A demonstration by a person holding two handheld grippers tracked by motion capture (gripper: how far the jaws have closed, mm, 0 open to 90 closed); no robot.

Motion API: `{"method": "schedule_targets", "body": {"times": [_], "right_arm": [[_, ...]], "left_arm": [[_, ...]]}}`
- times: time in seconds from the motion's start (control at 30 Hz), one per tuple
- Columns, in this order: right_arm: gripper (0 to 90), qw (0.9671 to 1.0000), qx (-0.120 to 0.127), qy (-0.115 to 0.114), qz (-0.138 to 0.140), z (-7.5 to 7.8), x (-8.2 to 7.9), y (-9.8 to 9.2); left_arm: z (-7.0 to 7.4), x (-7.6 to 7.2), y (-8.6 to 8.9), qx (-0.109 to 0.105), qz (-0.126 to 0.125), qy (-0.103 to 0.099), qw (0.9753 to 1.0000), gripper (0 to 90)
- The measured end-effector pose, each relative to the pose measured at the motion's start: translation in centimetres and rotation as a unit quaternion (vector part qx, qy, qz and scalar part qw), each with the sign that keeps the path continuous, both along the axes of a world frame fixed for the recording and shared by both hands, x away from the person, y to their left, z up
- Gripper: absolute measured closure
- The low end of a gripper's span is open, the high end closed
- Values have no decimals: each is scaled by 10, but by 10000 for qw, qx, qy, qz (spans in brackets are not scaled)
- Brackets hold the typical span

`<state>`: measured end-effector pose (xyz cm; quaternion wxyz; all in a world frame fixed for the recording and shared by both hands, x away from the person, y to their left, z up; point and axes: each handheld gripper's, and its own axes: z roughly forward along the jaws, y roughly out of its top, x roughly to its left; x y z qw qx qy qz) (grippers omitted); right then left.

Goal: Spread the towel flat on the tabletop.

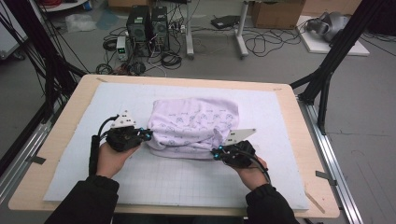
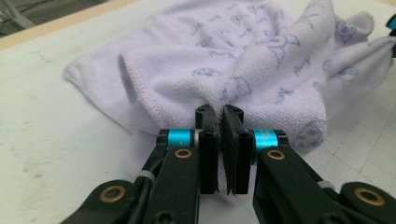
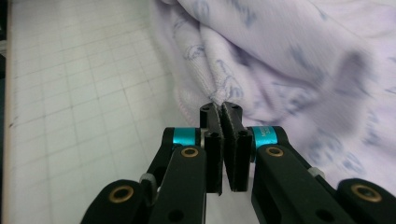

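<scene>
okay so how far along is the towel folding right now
Partly done: the towel already lies doubled in a rumpled bundle on the white mat. In hand: the left gripper and right gripper each pinch a fold at its near edge. Left: finishing and flattening the fold.

I am working in a lab or test room set up for recording. My wooden table (image 1: 60, 140) carries a white gridded mat (image 1: 187, 182) and stands inside a black metal frame (image 1: 327, 70). Beyond it, on the grey floor (image 1: 373, 121), sit two computer towers (image 1: 148, 23), tangled cables (image 1: 261, 44), cardboard boxes (image 1: 275, 11) and a desk's white legs (image 1: 242, 32).
</scene>
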<state>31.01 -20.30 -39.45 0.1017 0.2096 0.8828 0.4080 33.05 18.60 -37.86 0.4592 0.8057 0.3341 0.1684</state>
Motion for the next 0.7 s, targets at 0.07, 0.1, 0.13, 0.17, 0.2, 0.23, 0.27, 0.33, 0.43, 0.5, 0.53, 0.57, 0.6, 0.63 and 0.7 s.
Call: {"method": "schedule_targets", "body": {"times": [0.07,0.1,0.13,0.17,0.2,0.23,0.27,0.33,0.43,0.5,0.53,0.57,0.6,0.63,0.7], "right_arm": [[879,10000,43,-17,-21,7,-2,-11],[879,10000,70,-35,-26,11,-3,-16],[880,9999,100,-26,-32,14,-4,-22],[880,9999,148,-16,-48,18,-4,-27],[880,9998,162,-6,-84,21,-4,-32],[880,9998,152,-16,-97,25,-3,-37],[880,9999,98,-10,-133,28,-2,-41],[880,9997,46,-27,-218,33,2,-50],[880,9989,-169,3,-439,31,14,-59],[880,9978,-252,108,-600,25,26,-62],[880,9973,-251,176,-673,21,32,-62],[880,9967,-259,224,-737,16,38,-62],[879,9961,-287,301,-779,10,43,-61],[879,9955,-321,389,-807,4,47,-59],[872,9948,-340,476,-834,-6,53,-56]], "left_arm": [[5,-2,4,-10,45,-47,10000,851],[8,-3,6,-52,75,-48,9999,851],[10,-3,8,-50,36,-33,10000,850],[11,-4,9,-37,57,-43,10000,850],[13,-4,11,9,58,-50,10000,850],[14,-4,12,33,62,-44,10000,850],[14,-4,13,35,75,-19,10000,850],[14,-3,14,96,102,-12,9999,850],[5,5,11,211,214,102,9995,851],[-5,13,8,408,273,209,9986,851],[-9,16,5,530,298,242,9979,851],[-14,21,3,592,298,301,9973,850],[-18,24,0,585,317,359,9971,850],[-21,27,-2,619,301,394,9968,850],[-25,31,-5,638,292,451,9965,847]]}}
